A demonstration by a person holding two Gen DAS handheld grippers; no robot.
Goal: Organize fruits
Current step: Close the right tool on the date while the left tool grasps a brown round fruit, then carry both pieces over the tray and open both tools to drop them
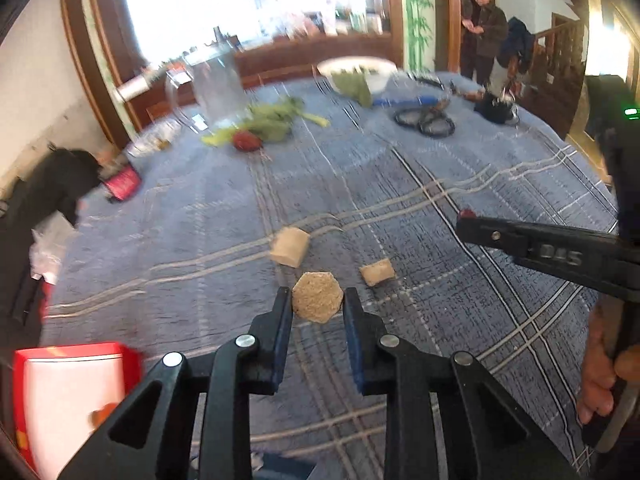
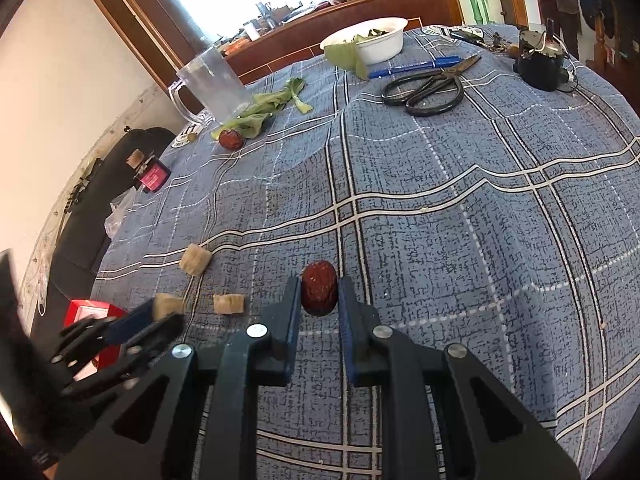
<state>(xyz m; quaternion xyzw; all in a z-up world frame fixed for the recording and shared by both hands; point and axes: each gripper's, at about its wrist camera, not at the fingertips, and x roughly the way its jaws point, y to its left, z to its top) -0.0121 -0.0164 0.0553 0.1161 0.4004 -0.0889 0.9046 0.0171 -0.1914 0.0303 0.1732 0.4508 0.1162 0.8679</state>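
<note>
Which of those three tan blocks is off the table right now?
The tan block clamped in the left gripper, showing its many-sided end face. The larger block and the smaller block both lie loose on the blue plaid tablecloth.

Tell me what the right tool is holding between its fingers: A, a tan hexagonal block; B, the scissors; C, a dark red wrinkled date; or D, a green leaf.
C: in the right wrist view the right tool is clamped on a dark red wrinkled date, while the scissors lie far off on the cloth.
</note>
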